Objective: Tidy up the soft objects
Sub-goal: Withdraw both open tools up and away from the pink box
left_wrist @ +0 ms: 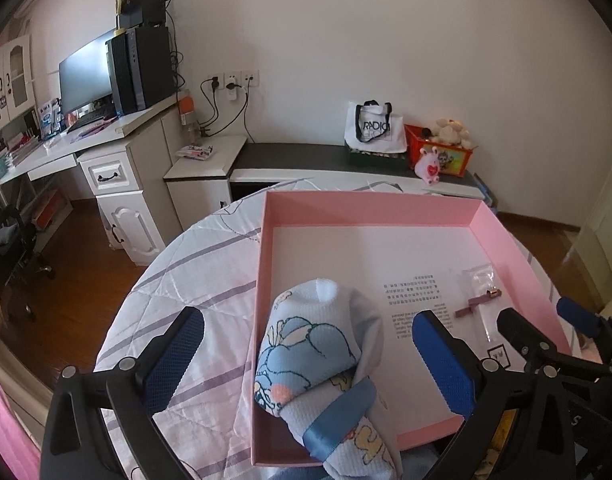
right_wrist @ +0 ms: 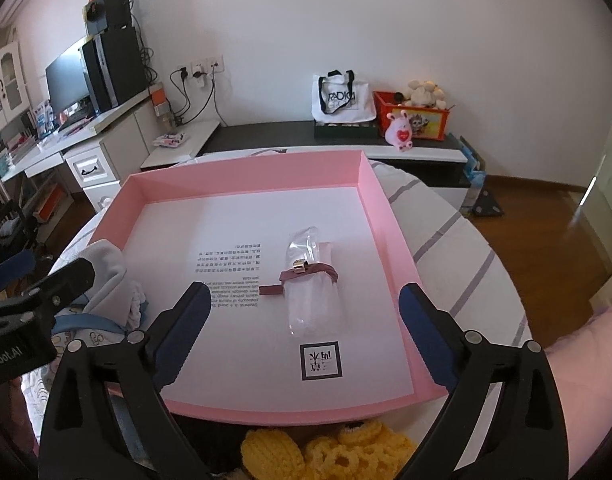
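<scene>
A rolled blue-and-white cartoon-print cloth (left_wrist: pixel 306 352), tied with a blue ribbon (left_wrist: pixel 338 416), lies across the near left corner of the pink box (left_wrist: pixel 366 208). My left gripper (left_wrist: pixel 308 318) stands wide open around it, pads apart from the cloth. In the right wrist view my right gripper (right_wrist: pixel 304 296) is open above the box floor, over a clear packet with a maroon strap (right_wrist: pixel 310 284), with nothing gripped. The cloth roll (right_wrist: pixel 106 272) and the left gripper (right_wrist: pixel 46 270) show at the left. A yellow crocheted piece (right_wrist: pixel 326 452) lies just below the box's near wall (right_wrist: pixel 266 412).
The box sits on a round table with a quilted striped cover (left_wrist: pixel 178 280). Behind are a low bench with a white tote bag (left_wrist: pixel 372 126) and a red toy box (left_wrist: pixel 440 150), and a desk with a monitor (left_wrist: pixel 86 76). Wooden floor surrounds the table.
</scene>
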The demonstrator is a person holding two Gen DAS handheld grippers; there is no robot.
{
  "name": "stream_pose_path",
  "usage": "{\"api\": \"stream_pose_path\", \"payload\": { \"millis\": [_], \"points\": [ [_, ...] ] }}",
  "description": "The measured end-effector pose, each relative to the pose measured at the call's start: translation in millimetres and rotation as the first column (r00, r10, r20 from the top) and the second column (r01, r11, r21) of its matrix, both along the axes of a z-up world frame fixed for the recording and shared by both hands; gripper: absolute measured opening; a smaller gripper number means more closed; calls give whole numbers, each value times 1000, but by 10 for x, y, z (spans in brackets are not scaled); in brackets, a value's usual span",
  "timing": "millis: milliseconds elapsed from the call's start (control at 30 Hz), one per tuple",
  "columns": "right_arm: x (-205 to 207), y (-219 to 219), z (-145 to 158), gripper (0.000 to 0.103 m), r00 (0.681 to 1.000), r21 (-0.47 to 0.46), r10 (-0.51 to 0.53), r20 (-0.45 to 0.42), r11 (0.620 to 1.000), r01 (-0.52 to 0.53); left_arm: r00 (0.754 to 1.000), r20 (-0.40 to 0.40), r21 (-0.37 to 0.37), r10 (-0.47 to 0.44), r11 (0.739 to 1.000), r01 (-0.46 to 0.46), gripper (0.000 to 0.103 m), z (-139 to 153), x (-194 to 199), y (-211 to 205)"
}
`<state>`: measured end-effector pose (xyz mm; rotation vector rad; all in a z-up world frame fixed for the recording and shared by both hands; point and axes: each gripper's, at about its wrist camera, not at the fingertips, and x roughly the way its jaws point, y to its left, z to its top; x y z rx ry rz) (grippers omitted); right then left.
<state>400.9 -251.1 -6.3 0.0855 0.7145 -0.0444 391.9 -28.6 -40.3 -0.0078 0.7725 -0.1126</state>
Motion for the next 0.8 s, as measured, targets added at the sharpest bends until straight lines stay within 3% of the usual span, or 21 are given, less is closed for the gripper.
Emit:
{"api": "stream_pose_path", "payload": {
  "millis": [300, 800],
  "points": [
    [-240, -30, 114, 99, 1000, 8, -12, 21, 1000, 12, 1000, 7, 7, 0, 1000, 0, 103, 97, -247, 75],
    [-862, 34, 362, 103, 997, -29, -33, 75, 999, 35, 998, 61, -15, -6, 1000, 7, 103, 363, -1113, 170]
  ]
}}
